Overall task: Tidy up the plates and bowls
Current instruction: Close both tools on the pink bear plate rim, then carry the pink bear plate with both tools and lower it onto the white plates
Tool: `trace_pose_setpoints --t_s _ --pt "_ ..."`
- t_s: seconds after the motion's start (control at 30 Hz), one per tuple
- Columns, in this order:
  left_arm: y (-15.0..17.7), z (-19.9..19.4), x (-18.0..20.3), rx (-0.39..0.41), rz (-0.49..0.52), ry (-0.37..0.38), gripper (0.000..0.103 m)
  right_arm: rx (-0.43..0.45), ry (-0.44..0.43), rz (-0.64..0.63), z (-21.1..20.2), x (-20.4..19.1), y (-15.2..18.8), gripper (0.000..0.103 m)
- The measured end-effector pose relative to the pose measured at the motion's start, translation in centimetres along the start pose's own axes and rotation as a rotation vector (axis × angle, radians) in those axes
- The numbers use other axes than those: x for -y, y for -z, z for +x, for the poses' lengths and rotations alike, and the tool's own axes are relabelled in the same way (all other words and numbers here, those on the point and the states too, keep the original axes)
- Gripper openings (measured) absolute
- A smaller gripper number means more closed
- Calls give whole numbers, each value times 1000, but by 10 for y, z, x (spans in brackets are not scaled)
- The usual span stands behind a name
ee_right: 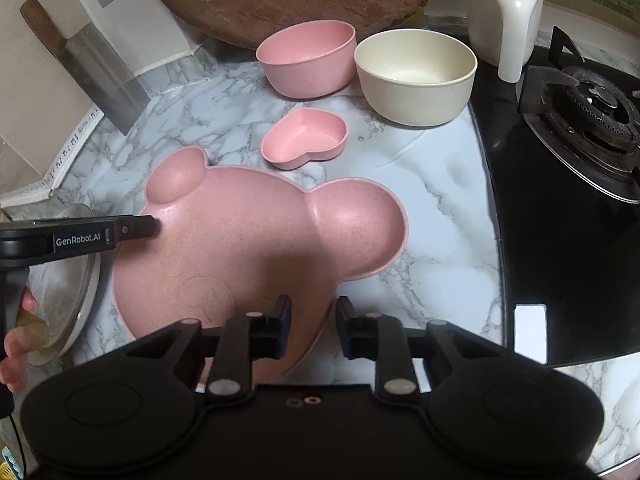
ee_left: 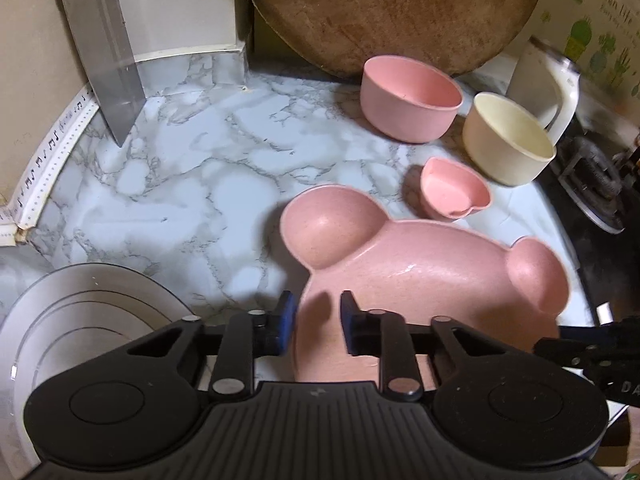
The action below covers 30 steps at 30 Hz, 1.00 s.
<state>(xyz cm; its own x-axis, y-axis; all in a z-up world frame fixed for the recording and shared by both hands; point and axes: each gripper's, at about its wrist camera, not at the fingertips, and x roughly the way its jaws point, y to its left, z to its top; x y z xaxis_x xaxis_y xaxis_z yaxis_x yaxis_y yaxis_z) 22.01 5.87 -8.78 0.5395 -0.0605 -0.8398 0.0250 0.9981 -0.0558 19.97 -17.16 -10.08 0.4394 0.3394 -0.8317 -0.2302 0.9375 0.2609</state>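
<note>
Now left tongs (ee_left: 317, 312), marked "GenRobot.AI", and right tongs (ee_right: 311, 316) pinch pink bear plate (ee_right: 248, 232); sticker (ee_left: 612, 0) "Green life"

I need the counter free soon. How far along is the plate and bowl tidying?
Nothing looks stacked yet. In hand: the left gripper and right gripper both clamp the bear-shaped plate's near rim. Left: the pink bowl, cream bowl and heart dish sit separate.
</note>
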Motion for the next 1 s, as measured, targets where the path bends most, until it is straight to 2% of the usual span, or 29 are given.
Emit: trace_pose_setpoints --t_s 0.07,0.2,0.37,0.57,1.0 --pt "-1 3 1 -11 13 -15 17 -5 2 1 2 1 0 15" --pt "-1 4 1 -15 27 -28 12 -7 6 11 3 4 0 11" --pt "0 4 2 -15 40 -26 10 -1 6 18 2 7 0 10" --pt "2 -2 1 -6 2 0 8 -1 5 12 -3 11 1 10" --pt "7 -36 -1 33 -52 15 8 36 -37 -48 -28 7 -5 10"
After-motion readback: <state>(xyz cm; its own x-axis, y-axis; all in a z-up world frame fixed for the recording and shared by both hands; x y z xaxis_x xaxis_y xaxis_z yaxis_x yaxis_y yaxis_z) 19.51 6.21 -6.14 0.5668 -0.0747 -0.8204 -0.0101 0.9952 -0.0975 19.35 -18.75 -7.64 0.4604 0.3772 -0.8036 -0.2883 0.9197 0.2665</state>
